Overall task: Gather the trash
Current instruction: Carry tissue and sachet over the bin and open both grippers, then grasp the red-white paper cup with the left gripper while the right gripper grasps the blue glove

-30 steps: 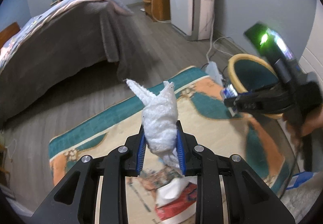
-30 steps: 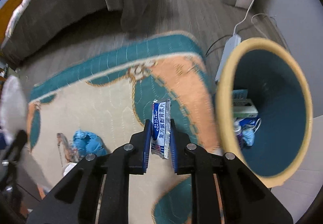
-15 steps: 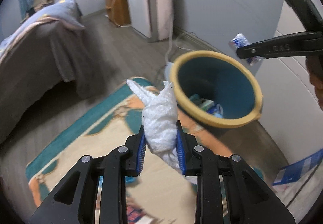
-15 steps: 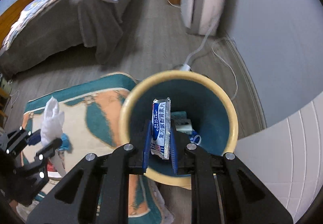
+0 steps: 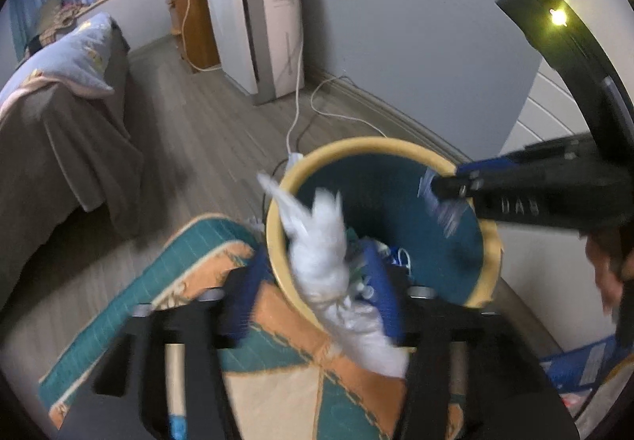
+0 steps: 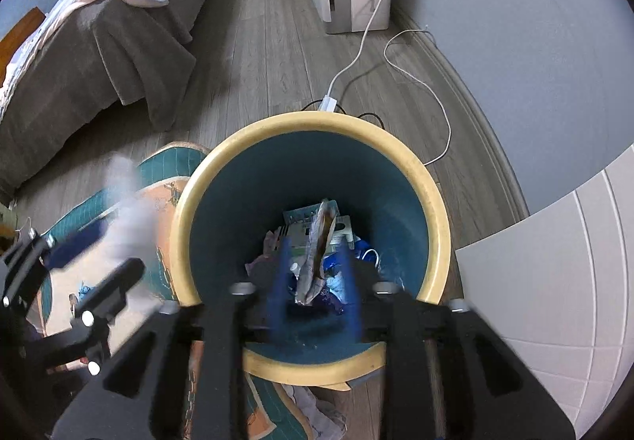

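Both claws are opening over the bin (image 6: 432, 202): right claw (image 6: 315, 281) frees the wrapper (image 6: 317, 254) above its middle, left claw (image 5: 317, 285) frees the tissue (image 5: 321, 254) at its near rim.

Both black, blue-padded claws point steeply downward side by side. The left claw (image 5: 313, 291) is opening its jaws, and the right claw (image 6: 316, 281) is opening too.

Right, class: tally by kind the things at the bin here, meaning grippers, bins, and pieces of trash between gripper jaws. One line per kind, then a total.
Grippers: 2 (left gripper, right gripper)
Bins: 1 (bin)
Trash pieces: 2 (white tissue, sachet)
Total: 5
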A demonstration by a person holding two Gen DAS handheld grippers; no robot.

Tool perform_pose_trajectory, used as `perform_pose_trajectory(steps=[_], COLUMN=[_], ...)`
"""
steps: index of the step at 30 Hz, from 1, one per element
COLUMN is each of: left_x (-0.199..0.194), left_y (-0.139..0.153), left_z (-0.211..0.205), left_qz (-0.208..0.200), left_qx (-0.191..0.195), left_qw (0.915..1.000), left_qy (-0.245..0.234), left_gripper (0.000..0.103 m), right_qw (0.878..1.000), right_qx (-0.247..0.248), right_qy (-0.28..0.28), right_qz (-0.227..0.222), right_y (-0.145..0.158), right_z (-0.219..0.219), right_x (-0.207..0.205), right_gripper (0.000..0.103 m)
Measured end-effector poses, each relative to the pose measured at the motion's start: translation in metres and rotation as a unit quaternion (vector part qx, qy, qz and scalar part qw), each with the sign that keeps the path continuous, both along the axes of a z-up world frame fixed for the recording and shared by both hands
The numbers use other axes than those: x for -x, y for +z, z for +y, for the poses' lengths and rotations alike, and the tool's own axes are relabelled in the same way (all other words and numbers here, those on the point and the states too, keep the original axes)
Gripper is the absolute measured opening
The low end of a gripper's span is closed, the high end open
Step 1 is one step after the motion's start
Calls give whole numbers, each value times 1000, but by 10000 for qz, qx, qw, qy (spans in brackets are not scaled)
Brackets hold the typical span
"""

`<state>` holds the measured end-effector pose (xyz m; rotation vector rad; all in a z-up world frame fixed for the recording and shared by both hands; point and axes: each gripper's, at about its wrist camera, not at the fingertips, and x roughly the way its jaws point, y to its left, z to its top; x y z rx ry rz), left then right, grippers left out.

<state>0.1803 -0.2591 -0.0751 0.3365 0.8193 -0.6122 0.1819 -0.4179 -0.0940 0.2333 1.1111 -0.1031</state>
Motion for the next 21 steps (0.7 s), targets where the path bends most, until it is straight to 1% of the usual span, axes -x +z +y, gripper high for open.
perform_pose_trajectory(steps=[4,6,7,8,9,12,16,18,21], left_x=[1,4,7,8,11,19,29,35,44], left_y=[7,11,14,16,18,24,27,26,17], left_z=[6,13,21,24,31,64,109,134,167], left_qz=[-47,-93,-145,-180,-221,-219,-196,-142,26], left_qx=[22,3,-36,-76,-98,-119,-197,-242,-430], left_qw=[10000,9998,9996,9994,9991,9978,9949,9933,9895], left_qy=[77,160,226,283,348,611,966,1125,1378], left_gripper=[75,83,85,89,91,93,94,95,95], right_qw=[10000,10000,9999,9998,9998,9995,9984,9971,9947], right_qx=[-31,-51,-68,-79,-82,-121,-151,-48,114], right_qy=[-15,-54,-61,-53,-41,72,430,675,961], right_qz=[-17,-56,-102,-146,-181,-277,-340,-351,-334], right_y=[2,4,7,9,12,21,27,29,30], right_z=[0,0,1,3,6,19,50,69,97], right_x=[1,0,1,1,0,0,-4,-6,-7], right_gripper=[51,64,67,73,79,91,95,97,97])
